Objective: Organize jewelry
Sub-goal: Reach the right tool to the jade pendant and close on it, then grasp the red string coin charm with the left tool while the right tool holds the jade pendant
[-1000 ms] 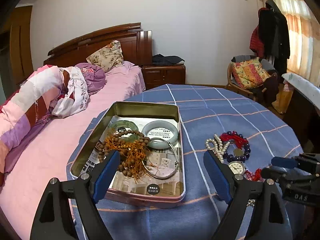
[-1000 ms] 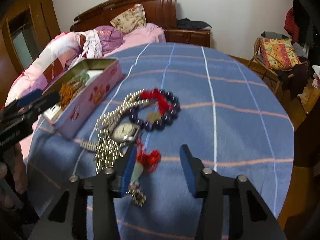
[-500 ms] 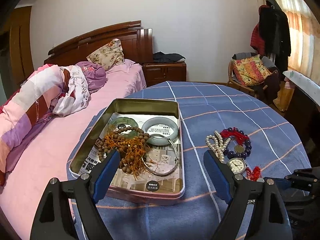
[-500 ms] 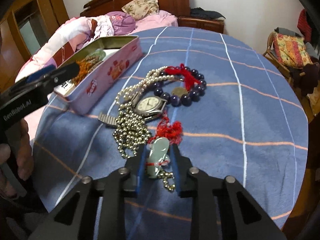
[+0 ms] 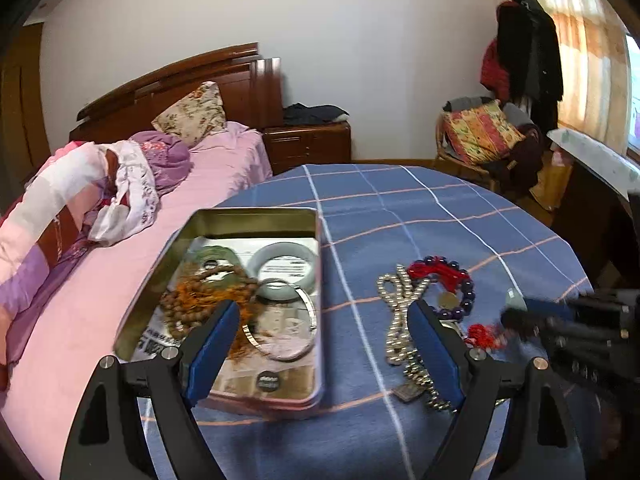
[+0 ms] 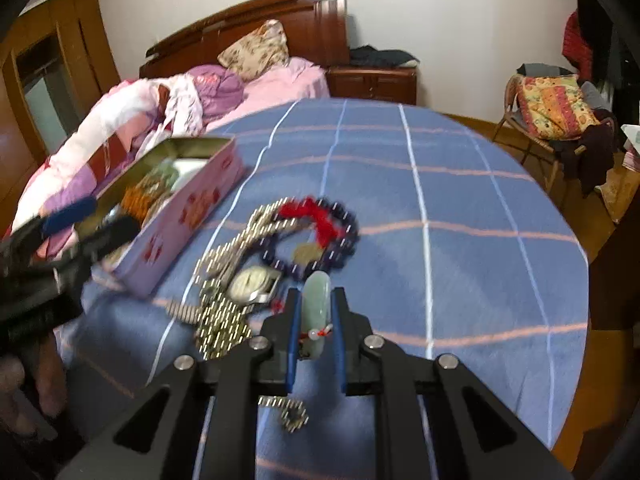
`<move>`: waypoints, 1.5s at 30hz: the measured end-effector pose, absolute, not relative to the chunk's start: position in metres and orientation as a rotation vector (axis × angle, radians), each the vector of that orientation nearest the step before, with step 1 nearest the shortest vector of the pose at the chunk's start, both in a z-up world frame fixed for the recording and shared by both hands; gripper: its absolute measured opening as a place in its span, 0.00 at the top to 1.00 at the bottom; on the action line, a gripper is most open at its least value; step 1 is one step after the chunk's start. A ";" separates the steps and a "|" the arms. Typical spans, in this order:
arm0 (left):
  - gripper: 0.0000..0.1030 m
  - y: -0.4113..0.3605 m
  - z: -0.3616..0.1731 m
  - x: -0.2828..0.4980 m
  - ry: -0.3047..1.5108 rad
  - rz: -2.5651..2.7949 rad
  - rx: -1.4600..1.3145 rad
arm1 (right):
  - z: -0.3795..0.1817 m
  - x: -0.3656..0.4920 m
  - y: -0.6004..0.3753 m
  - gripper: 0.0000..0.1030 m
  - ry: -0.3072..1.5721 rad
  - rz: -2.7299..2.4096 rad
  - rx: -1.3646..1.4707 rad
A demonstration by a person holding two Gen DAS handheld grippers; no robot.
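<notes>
Blue plaid tablecloth (image 6: 460, 200) scene: right gripper (image 6: 316, 324) jaws, a second ago wide, were closing on the jade pendant (image 6: 315, 304) between them, left gripper (image 5: 324, 344) wide and empty over the tin (image 5: 168, 264), pendant ready for transfer.

Both tools share one build: the left gripper (image 5: 324, 344) and right gripper (image 6: 315, 334) have matte black angular plastic arms, silver round screws at the pivots and flat blue pads lining the fingers (image 5: 214, 344)
</notes>
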State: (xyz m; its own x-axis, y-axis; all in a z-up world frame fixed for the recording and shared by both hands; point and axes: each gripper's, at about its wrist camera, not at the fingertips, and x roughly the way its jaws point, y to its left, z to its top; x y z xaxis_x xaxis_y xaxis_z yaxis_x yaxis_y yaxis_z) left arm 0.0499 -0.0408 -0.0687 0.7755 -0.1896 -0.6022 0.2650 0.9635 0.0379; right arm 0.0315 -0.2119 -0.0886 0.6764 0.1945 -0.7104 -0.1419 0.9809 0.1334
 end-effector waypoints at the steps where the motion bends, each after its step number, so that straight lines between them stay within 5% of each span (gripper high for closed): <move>1: 0.17 -0.045 -0.069 0.051 0.644 -0.253 0.127 | -0.087 0.035 -0.213 0.83 0.795 0.178 0.070; 9: 0.19 -0.081 -0.073 0.067 0.649 -0.318 0.181 | -0.078 0.054 -0.222 0.83 0.703 0.128 0.125; 11: 0.38 -0.088 -0.077 0.074 0.681 -0.334 0.196 | -0.077 0.055 -0.222 0.83 0.677 0.118 0.125; 13: 0.46 -0.095 -0.086 0.083 0.744 -0.376 0.200 | -0.079 0.057 -0.224 0.83 0.672 0.113 0.130; 23: 0.49 -0.103 -0.110 0.093 0.835 -0.395 0.204 | -0.088 0.058 -0.234 0.83 0.686 0.112 0.168; 27: 0.85 -0.099 -0.108 0.094 0.814 -0.394 0.207 | -0.089 0.057 -0.237 0.83 0.683 0.114 0.182; 30: 0.99 -0.095 -0.107 0.094 0.808 -0.408 0.182 | -0.088 0.053 -0.241 0.83 0.665 0.113 0.202; 45: 0.97 -0.103 -0.095 0.081 0.742 -0.520 0.160 | -0.089 0.056 -0.239 0.83 0.684 0.116 0.195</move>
State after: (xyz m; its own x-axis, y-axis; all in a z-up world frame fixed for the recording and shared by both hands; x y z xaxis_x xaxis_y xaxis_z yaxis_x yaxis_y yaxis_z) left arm 0.0813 -0.1033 -0.0954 0.6180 -0.3945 -0.6801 0.5047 0.8623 -0.0416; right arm 0.0564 -0.2387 -0.0891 0.7693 0.1701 -0.6158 -0.0423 0.9753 0.2166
